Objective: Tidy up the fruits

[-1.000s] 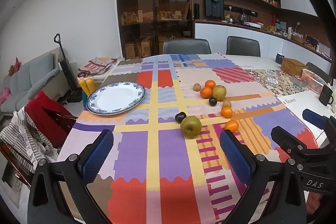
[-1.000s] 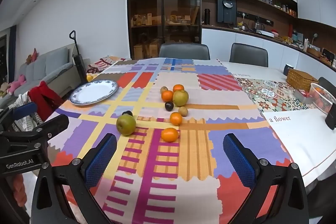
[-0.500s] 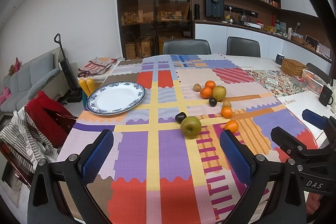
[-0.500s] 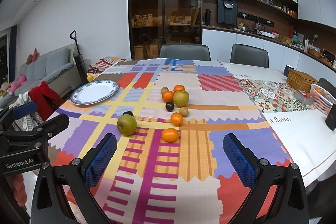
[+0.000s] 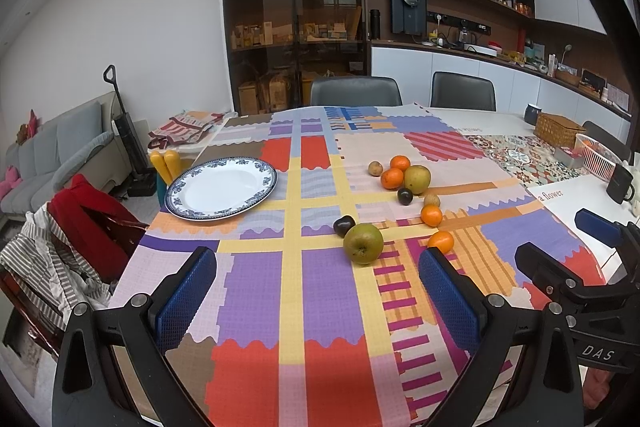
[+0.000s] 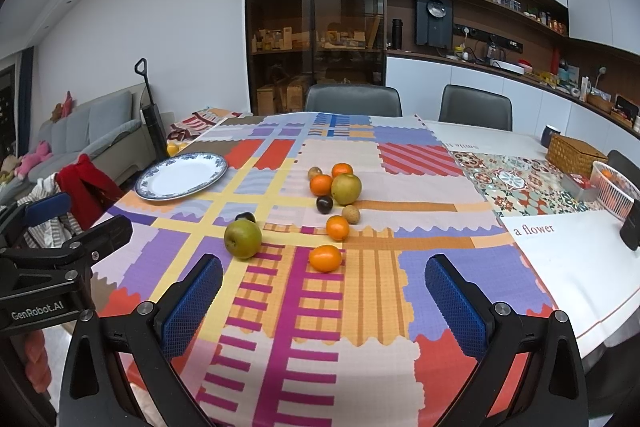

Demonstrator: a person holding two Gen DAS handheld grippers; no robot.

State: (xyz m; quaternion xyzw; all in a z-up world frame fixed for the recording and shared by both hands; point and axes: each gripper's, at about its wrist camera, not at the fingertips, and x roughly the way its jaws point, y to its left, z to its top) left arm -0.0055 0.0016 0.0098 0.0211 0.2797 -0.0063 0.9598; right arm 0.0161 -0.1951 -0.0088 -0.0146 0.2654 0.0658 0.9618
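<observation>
Both tools hover over the near edge of the table with their jaws spread wide and nothing between them: the left gripper (image 5: 318, 291) and the right gripper (image 6: 324, 301) each show two black plastic arms tipped with blue, diamond-textured rubber pads (image 6: 194, 305). A woven patchwork tablecloth (image 5: 256, 291) in purple, red, yellow and pink blocks with wavy and striped bands covers the table. The fruit lies loose on it, right of centre. Nearest is a round, matte green apple (image 5: 363, 243) with a speckled skin and a sunken stem end, and a small glossy dark plum (image 5: 344, 225) touches its far side. A smooth orange tangerine (image 6: 325, 257) lies just ahead of the right gripper, another tangerine (image 6: 337, 227) sits beyond it beside a small tan, rough-skinned fruit (image 6: 351, 214). Farther back is a tight cluster: a yellow-green pear-like fruit (image 6: 346, 189), two more tangerines (image 6: 321, 185), a second dark plum (image 6: 324, 204) and a small brown fruit (image 6: 315, 172). Well apart to the left, a shallow round ceramic plate (image 5: 188, 205) with a glossy white centre and a blue patterned rim sits bare near the table's edge.
</observation>
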